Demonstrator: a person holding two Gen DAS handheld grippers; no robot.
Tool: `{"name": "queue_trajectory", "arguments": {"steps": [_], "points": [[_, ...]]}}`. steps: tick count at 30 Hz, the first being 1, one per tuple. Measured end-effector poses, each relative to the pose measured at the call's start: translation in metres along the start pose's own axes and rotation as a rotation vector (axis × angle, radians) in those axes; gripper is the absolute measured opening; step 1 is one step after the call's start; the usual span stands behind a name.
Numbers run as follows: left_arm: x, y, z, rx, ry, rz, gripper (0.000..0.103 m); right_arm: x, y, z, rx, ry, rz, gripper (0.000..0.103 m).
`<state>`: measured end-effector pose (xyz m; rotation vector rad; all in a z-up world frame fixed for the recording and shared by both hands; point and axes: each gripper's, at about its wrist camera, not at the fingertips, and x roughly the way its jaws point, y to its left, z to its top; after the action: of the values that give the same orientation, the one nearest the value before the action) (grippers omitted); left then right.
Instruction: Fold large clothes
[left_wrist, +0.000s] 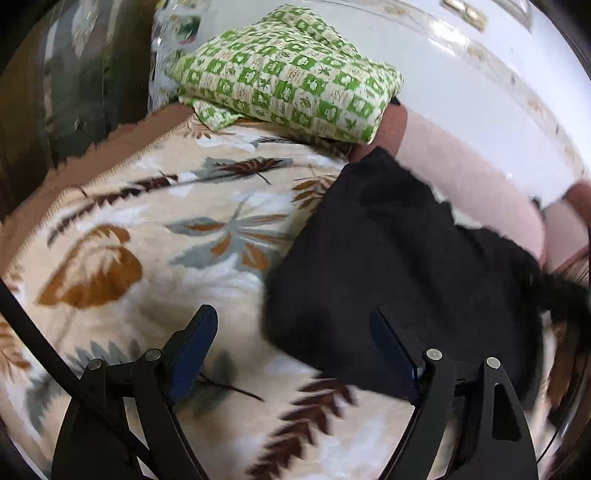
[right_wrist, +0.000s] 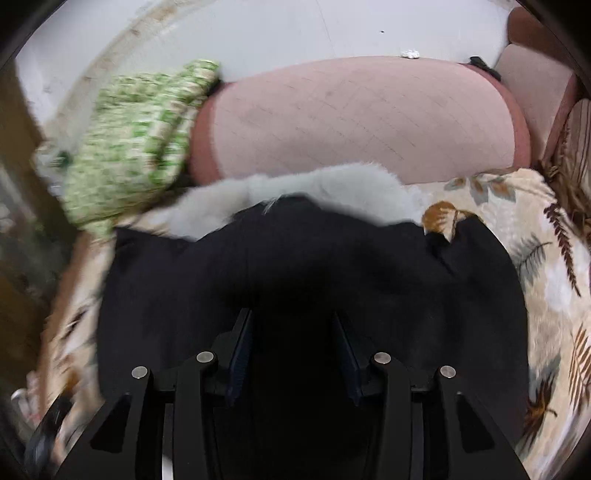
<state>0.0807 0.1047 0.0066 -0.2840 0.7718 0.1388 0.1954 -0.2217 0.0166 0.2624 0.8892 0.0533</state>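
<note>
Nearest the lens in the left wrist view, the left gripper (left_wrist: 291, 354) is seen with its fingers spread wide and nothing between them; its left finger hangs over the leaf-patterned blanket (left_wrist: 155, 236), while its right finger lies at the near edge of the black garment (left_wrist: 388, 266). Whether that finger touches the cloth cannot be told. The garment fills the area from 3 o'clock to 5 o'clock of this view, bunched and not yet flat. At 12 o'clock a green checked cloth (left_wrist: 288, 77) rests folded against the pink sofa back (left_wrist: 472, 184), which runs toward 2 o'clock.

In the right wrist view, the right gripper (right_wrist: 293, 350) is held directly over the black garment (right_wrist: 295, 258), its fingers parted and nothing pinched between them, with dark cloth seen below the gap. A pale fur trim (right_wrist: 321, 188) borders the garment's far edge at 12 o'clock. The green checked cloth (right_wrist: 140, 147) sits at 10 o'clock, blurred, and the blanket (right_wrist: 546, 266) shows at 3 o'clock.

The step in hand is judged to be an early one: the garment is being approached for spreading or a first fold, and no fold line is visible. The next move would call for an edge or corner to be gripped by each gripper, so the cloth can be drawn flat across the blanket.
</note>
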Motion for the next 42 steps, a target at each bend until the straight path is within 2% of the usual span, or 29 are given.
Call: {"name": "queue_trajectory", "arguments": {"steps": [1, 2, 4, 5, 9, 14, 17, 18, 21, 22, 23, 24, 26, 28, 30, 33, 36, 38, 40, 42], "points": [[0.002, 0.0, 0.0, 0.019, -0.007, 0.015, 0.084, 0.019, -0.003, 0.008, 0.032, -0.001, -0.043, 0.051], [0.003, 0.002, 0.0, 0.029, -0.012, 0.02, 0.084, 0.036, -0.008, 0.014, 0.064, -0.001, -0.081, 0.062], [0.007, 0.006, 0.005, 0.02, 0.001, 0.007, 0.083, 0.074, -0.02, 0.021, 0.115, 0.015, -0.159, 0.074], [0.01, 0.009, 0.008, 0.01, 0.011, -0.004, 0.083, 0.085, -0.021, 0.022, 0.12, 0.007, -0.184, 0.076], [0.013, 0.021, 0.017, -0.023, 0.019, 0.003, 0.083, 0.112, -0.013, 0.027, 0.055, -0.051, -0.329, 0.08], [0.008, 0.045, 0.027, -0.099, 0.005, 0.032, 0.083, 0.098, 0.003, 0.033, -0.035, -0.015, -0.411, 0.079], [0.002, 0.058, 0.031, -0.143, -0.01, 0.044, 0.083, 0.046, 0.026, 0.036, -0.031, -0.135, -0.374, 0.08], [0.0, 0.061, 0.032, -0.155, -0.015, 0.045, 0.083, 0.026, 0.038, 0.035, -0.03, -0.171, -0.333, 0.08], [-0.004, 0.068, 0.034, -0.173, -0.032, 0.058, 0.083, 0.013, 0.078, 0.034, -0.085, -0.151, -0.22, 0.079], [-0.005, 0.069, 0.034, -0.177, -0.035, 0.064, 0.083, 0.013, 0.097, 0.031, -0.117, -0.145, -0.169, 0.074], [-0.006, 0.07, 0.034, -0.18, -0.038, 0.065, 0.083, 0.015, 0.109, 0.03, -0.138, -0.138, -0.135, 0.067], [-0.006, 0.071, 0.034, -0.182, -0.038, 0.062, 0.083, 0.026, 0.131, 0.026, -0.171, -0.11, -0.081, 0.065], [-0.006, 0.072, 0.035, -0.182, -0.034, 0.056, 0.083, 0.048, 0.158, 0.018, -0.201, -0.064, -0.042, 0.06], [-0.006, 0.073, 0.036, -0.184, -0.031, 0.052, 0.083, 0.082, 0.184, 0.014, -0.242, -0.023, -0.073, 0.066], [-0.005, 0.073, 0.036, -0.184, -0.03, 0.057, 0.083, 0.122, 0.207, 0.015, -0.299, 0.008, -0.178, 0.073], [-0.001, 0.071, 0.039, -0.172, -0.026, 0.06, 0.083, 0.154, 0.214, 0.021, -0.319, 0.044, -0.248, 0.083], [0.004, 0.067, 0.042, -0.152, -0.023, 0.07, 0.083, 0.158, 0.209, 0.023, -0.322, 0.059, -0.233, 0.085], [0.007, 0.066, 0.041, -0.144, -0.011, 0.071, 0.083, 0.138, 0.205, 0.022, -0.297, 0.033, -0.185, 0.085], [0.007, 0.065, 0.04, -0.148, -0.003, 0.059, 0.083, 0.101, 0.194, 0.018, -0.242, -0.037, -0.125, 0.085], [0.007, 0.065, 0.039, -0.148, 0.001, 0.051, 0.083, 0.058, 0.168, 0.014, -0.206, -0.094, -0.062, 0.085]]}}
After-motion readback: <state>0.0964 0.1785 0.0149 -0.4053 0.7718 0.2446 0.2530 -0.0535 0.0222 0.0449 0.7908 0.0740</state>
